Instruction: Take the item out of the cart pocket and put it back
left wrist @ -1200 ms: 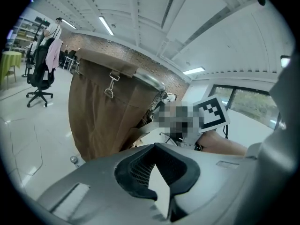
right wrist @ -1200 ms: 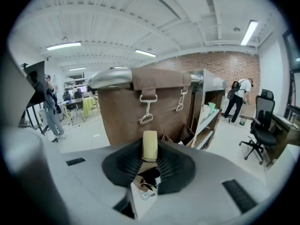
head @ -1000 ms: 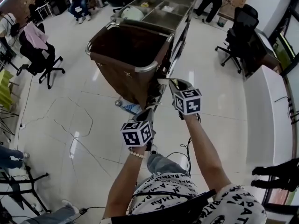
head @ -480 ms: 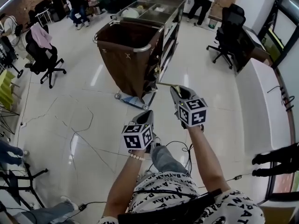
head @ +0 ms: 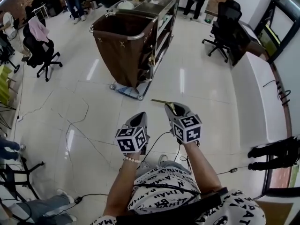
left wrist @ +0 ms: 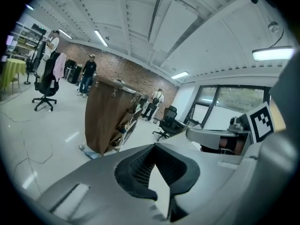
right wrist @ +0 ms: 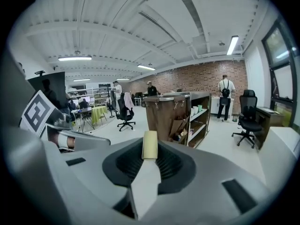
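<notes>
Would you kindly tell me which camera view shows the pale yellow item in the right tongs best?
The right gripper view: the pale yellow item sits front and centre, pinched in the right tongs. The head view shows only a thin strip of it past those tongs. The left gripper view shows the cart, not the item.

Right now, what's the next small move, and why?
Probably step toward the cart and bring the right gripper up to its side. Its jaws are pinched on the item, and the cart stands well ahead, likely out of reach.
</notes>
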`<state>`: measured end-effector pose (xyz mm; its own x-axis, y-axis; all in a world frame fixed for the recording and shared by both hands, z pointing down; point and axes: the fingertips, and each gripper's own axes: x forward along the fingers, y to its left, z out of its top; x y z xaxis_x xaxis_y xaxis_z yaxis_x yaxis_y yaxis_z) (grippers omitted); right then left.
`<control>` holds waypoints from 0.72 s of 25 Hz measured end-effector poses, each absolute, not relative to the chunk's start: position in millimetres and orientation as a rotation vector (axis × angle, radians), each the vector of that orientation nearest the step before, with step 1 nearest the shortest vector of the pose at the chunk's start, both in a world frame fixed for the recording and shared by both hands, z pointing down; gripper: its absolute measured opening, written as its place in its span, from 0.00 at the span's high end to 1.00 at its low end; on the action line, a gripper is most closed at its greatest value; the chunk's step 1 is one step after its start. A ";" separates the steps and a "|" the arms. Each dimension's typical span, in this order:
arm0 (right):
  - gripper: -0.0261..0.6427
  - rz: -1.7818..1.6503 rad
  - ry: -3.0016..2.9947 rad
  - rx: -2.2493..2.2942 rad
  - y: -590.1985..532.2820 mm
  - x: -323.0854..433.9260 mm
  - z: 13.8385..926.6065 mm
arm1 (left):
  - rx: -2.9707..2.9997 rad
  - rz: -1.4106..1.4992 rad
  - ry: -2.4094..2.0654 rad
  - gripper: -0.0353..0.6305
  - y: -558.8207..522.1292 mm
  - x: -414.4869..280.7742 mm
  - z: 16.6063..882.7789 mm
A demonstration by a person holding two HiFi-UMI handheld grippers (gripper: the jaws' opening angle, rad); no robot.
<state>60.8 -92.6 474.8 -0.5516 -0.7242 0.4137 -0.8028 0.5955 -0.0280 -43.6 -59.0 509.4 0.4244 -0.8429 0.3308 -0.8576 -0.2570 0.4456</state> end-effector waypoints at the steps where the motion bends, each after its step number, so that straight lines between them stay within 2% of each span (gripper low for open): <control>1: 0.84 0.314 -2.461 1.221 -85.3 62.0 481.0 | 2.116 0.040 -1.429 0.94 -56.9 -39.6 510.5; 18: 0.84 0.378 -2.468 1.234 -77.0 90.0 488.9 | 2.138 0.033 -1.405 0.94 -55.7 -11.6 501.4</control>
<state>90.0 -77.0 488.9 -0.5567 -0.7135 0.4256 -0.8081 0.5839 -0.0782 -11.6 -55.7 501.4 0.4464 -0.8347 0.3224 -0.8490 -0.2813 0.4473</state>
